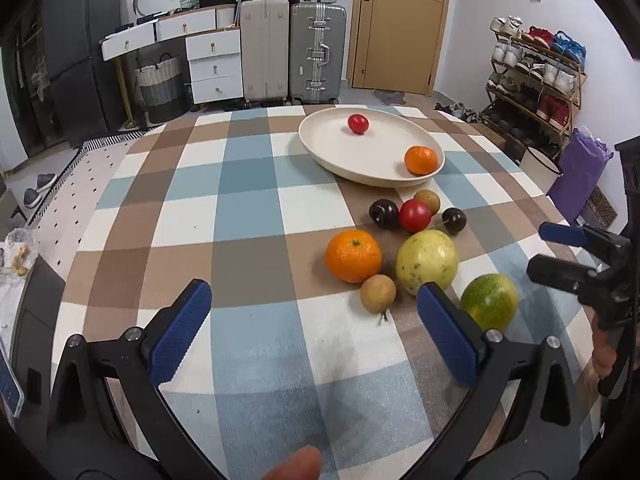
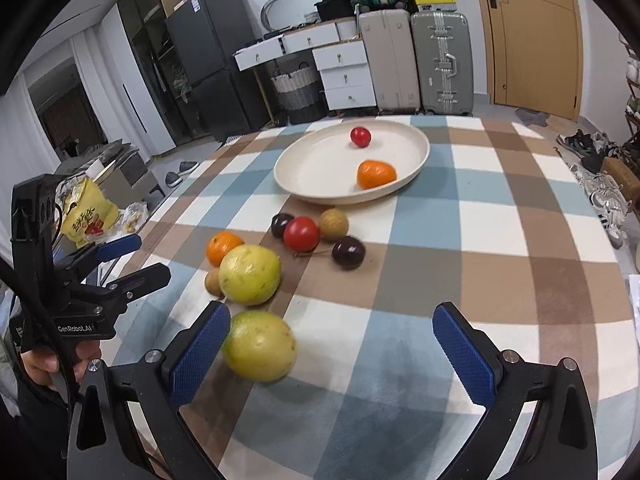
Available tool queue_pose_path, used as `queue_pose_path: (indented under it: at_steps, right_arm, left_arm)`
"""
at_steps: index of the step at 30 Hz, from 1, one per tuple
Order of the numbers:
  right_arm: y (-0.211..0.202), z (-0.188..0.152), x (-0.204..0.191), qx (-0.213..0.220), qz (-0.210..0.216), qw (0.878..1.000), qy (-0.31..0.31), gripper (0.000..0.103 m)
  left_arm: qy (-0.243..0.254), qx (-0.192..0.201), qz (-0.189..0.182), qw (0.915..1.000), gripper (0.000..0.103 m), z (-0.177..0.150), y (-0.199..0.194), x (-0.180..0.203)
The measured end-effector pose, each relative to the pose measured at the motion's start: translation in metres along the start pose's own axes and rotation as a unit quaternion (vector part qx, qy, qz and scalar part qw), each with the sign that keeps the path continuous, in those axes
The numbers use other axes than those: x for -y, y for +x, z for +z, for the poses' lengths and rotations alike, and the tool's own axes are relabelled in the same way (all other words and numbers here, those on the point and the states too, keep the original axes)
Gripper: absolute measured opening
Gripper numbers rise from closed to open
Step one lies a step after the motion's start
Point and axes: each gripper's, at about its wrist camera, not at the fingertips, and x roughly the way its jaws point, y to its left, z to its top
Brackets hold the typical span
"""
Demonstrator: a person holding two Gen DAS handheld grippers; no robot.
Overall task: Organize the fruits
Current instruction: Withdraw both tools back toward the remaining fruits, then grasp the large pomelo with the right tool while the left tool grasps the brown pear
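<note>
A cream plate (image 1: 320,156) (image 2: 288,184) sits far on the checked tablecloth, holding a red tomato (image 1: 358,123) and an orange (image 1: 421,159). Nearer lies a cluster: an orange (image 1: 353,255), a yellow fruit (image 1: 427,261) (image 2: 249,274), a green fruit (image 1: 489,301) (image 2: 260,346), a small brown fruit (image 1: 378,293), a red tomato (image 1: 415,215) (image 2: 301,233), two dark plums (image 1: 383,212) (image 2: 348,252) and another brown fruit (image 2: 333,223). My left gripper (image 1: 314,332) (image 2: 140,260) is open, left of the cluster. My right gripper (image 2: 332,356) (image 1: 548,252) is open, its left finger beside the green fruit.
Suitcases (image 1: 316,52), white drawers (image 1: 214,64), a dark fridge (image 2: 208,60) and a door (image 1: 400,24) stand behind the table. A shoe rack (image 1: 536,76) is at the right. A yellow bag (image 2: 88,216) lies off the table's left edge. A hand (image 2: 44,364) holds the left gripper.
</note>
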Motion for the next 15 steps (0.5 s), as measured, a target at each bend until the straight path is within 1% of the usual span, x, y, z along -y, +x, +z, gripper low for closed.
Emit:
queue_pose_path:
  at_steps: [4, 6, 11, 15]
  right_arm:
    - [0.009, -0.007, -0.009, -0.015, 0.006, 1.000, -0.007, 0.103]
    - [0.013, -0.009, -0.012, -0.023, 0.011, 1.000, -0.008, 0.103]
    - [0.022, -0.014, -0.018, -0.034, 0.006, 0.999, -0.015, 0.103]
    - [0.028, -0.016, -0.023, -0.043, 0.010, 0.999, -0.024, 0.103]
  left_arm:
    - [-0.010, -0.006, -0.009, 0.9999, 0.102, -0.007, 0.005, -0.001]
    - [-0.009, -0.015, -0.008, 0.9998, 0.102, -0.010, 0.010, 0.000]
    - [-0.011, -0.023, -0.007, 0.9997, 0.102, -0.013, 0.018, -0.002]
    - [-0.018, -0.027, -0.007, 0.9995, 0.102, -0.014, 0.023, -0.005]
